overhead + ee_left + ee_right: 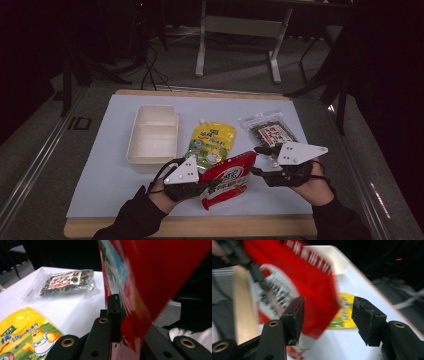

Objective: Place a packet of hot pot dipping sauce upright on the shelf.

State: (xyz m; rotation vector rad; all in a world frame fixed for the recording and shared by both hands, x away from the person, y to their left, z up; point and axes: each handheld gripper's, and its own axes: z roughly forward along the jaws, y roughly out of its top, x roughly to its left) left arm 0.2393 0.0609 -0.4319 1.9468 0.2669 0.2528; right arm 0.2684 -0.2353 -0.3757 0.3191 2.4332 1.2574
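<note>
A red pouch (227, 177) with a white oval panel bearing dark printed characters is seen; in the left gripper view its edge is streaked with light blue and yellow. A yellow pouch (211, 143) is noted, with a green lower band, blue lettering and a cartoon chick in orange and white. A clear packet (268, 132) is filled with dark, nearly black flakes and carries a white label printed in red and green. The two-compartment tray (152, 137) is cream throughout, unpatterned. The mat (100, 170) is pale blue-white, edged by a light wood board (190, 227). Both grippers' jaws are black, with brass-coloured rivets; grey plates are dotted white. Sleeves are dark.
</note>
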